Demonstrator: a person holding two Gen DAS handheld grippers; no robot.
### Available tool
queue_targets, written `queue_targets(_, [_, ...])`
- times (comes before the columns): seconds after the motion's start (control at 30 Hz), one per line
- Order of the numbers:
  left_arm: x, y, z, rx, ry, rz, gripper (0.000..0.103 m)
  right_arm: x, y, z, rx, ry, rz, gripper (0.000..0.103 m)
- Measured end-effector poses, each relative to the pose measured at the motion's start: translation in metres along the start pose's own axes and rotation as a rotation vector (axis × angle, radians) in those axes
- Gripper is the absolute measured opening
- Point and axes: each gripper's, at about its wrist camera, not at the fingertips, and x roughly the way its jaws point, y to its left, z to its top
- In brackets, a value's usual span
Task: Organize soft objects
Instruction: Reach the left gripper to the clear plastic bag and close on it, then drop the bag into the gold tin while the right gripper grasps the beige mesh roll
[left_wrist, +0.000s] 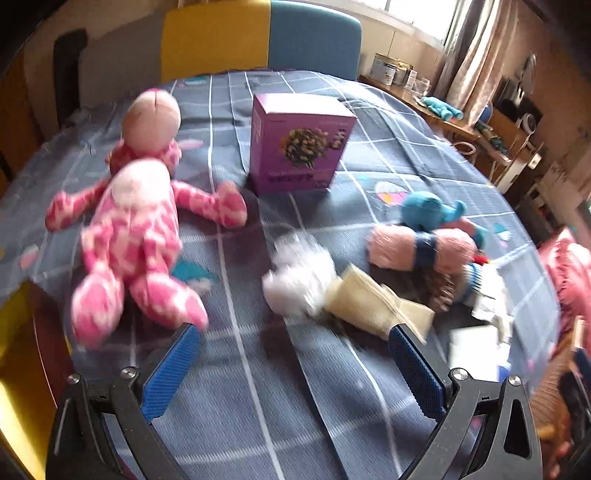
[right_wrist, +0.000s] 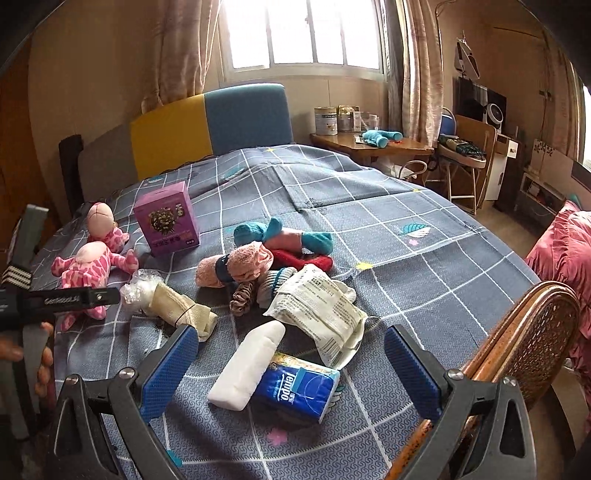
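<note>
Right now both grippers hang over a bed covered with a grey-blue checked sheet (right_wrist: 424, 236), and neither holds anything. Seen from its own camera, the left gripper (left_wrist: 293, 363) has its blue-padded jaws spread wide above bare sheet, with a white fluffy bundle (left_wrist: 299, 275) and a cream cloth roll (left_wrist: 373, 302) lying just ahead of them. To their left two pink spotted plush toys (left_wrist: 136, 225) lie one behind the other, and a purple box (left_wrist: 297, 142) stands upright further back. A pink rolled towel with a dark band (left_wrist: 421, 247) rests to the right, a teal plush (left_wrist: 430, 210) just behind it. That view is blurred. The right gripper (right_wrist: 290, 356) is likewise spread wide, and between its jaws, lower on the sheet, lie a white bottle (right_wrist: 249, 363) and a blue tissue pack (right_wrist: 295, 389), the bottle leaning on the pack. Just beyond sits a crinkled printed packet (right_wrist: 321, 306), touching a striped sock bundle (right_wrist: 275, 282). A wicker chair back (right_wrist: 532, 339) stands at the right edge of the bed.
</note>
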Motion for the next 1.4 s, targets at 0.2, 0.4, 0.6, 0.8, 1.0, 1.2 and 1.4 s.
queue_targets(0.2, [0.038,-0.009,0.024,0.072,0.033,0.066,0.082,0.010,0.008,0.000,-0.038,0.035,0.044,0.103])
queue_targets(0.4, [0.074,-0.010,0.031,0.109,0.109,0.009,0.041,0.017,0.014,0.003,-0.068,0.065,0.078,0.103])
queue_targets(0.6, [0.040,0.007,0.020,0.040,0.022,-0.080,0.033,0.026,0.027,0.021,-0.123,0.118,0.184,0.100])
queue_targets(0.8, [-0.035,0.032,-0.010,-0.021,-0.102,-0.141,0.033,0.052,0.081,0.038,-0.366,0.191,0.315,0.094])
queue_targets(1.0, [-0.094,0.080,-0.051,-0.111,-0.177,-0.146,0.033,0.117,0.138,0.029,-0.643,0.332,0.330,0.089])
queue_targets(1.2, [-0.139,0.173,-0.101,-0.313,-0.222,-0.048,0.033,0.170,0.157,0.013,-0.772,0.393,0.232,0.088])
queue_targets(1.4, [-0.160,0.265,-0.141,-0.519,-0.229,0.076,0.034,0.184,0.158,0.008,-0.781,0.427,0.227,0.061])
